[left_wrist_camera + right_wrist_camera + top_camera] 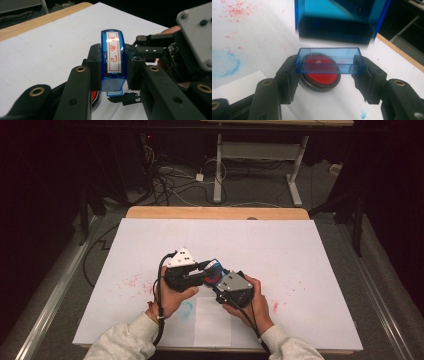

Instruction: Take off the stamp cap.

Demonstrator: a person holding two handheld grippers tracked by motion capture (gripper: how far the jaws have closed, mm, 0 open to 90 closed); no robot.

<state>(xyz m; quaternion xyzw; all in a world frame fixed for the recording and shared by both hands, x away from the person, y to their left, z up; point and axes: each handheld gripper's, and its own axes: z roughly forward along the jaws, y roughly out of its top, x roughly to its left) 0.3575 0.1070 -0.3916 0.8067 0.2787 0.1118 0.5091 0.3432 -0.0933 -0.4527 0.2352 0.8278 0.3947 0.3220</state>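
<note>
My left gripper [112, 67] clamps the blue stamp [113, 60] upright between its 2 jaws. My right gripper [329, 70] pinches its clear blue cap [329, 60] just below. Pull straight off; red ink pad [320, 71] sits underneath.

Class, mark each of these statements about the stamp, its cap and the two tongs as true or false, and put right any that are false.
1. The left tongs grip a blue stamp. True.
2. The label on the stamp carries black print. False: the print is red, inside a red border.
3. The right tongs hold a clear blue cap by its two ends. True.
4. A green ink pad lies on the table below the cap. False: the round ink pad is red.
5. The white sheet on the table is spotless. False: it bears red specks and a blue smudge.
</note>
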